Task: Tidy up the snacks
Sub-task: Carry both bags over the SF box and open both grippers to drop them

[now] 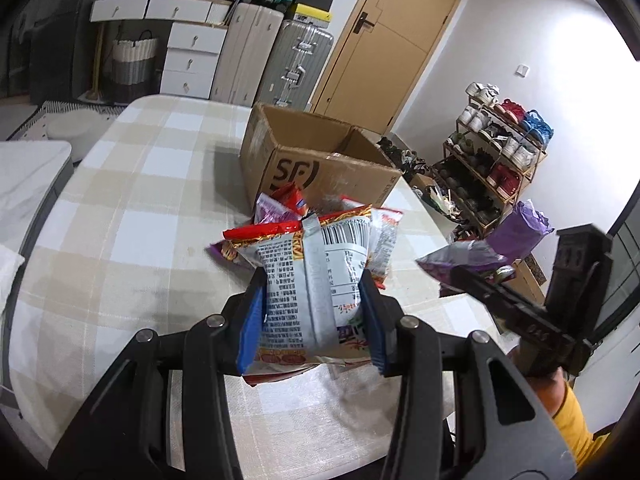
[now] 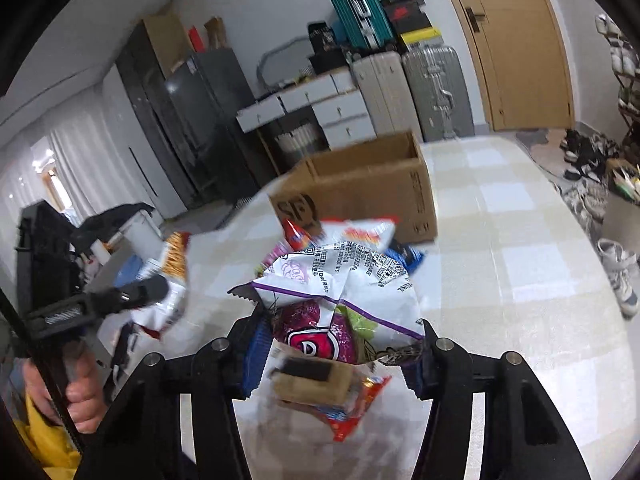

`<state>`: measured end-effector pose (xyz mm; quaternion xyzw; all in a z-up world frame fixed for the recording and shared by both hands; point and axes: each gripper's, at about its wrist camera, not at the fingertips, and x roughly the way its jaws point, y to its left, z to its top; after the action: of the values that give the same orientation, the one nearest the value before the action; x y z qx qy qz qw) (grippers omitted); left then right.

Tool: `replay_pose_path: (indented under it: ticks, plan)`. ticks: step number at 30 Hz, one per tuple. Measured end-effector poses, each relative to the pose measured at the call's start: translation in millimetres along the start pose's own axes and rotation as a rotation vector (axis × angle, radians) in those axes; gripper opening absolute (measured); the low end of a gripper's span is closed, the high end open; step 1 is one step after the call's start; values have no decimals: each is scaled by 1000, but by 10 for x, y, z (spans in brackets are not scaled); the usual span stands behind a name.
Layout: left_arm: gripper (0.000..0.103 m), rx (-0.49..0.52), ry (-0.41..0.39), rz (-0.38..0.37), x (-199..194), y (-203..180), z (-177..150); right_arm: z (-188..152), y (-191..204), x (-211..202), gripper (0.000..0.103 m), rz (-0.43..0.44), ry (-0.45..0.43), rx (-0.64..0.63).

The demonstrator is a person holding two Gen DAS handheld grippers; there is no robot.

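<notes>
We see white walls, a tan wooden door (image 1: 394, 36), white drawer units (image 1: 192, 60), stacked suitcases (image 1: 294, 64), a loaded shoe rack (image 1: 492, 152), a black refrigerator (image 2: 200, 120), and curtained daylight (image 2: 80, 152).

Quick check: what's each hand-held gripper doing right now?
Left hand-held gripper: closed on a silver snack bag.
Right hand-held gripper: closed on a white-and-purple snack bag.
</notes>
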<state>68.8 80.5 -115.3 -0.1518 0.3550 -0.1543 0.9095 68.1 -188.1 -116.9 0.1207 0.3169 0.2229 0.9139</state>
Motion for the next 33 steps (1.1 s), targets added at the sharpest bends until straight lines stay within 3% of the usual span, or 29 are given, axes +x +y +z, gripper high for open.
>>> replay_pose_path:
  ticks: [9, 18, 25, 33]
  plan:
    - [40, 18, -39, -39, -190, -138, 401, 631, 180, -405, 56, 123, -90, -27]
    - [40, 26, -71, -30, -48, -276, 1288, 1483, 193, -31, 56, 197, -65, -41]
    - [41, 12, 12, -8, 537, -265, 1848, 1883, 9, 669, 56, 182, 30, -2]
    - [41, -37, 158, 4, 1502, -131, 2190, 1989, -298, 1446, 56, 92, 156, 10]
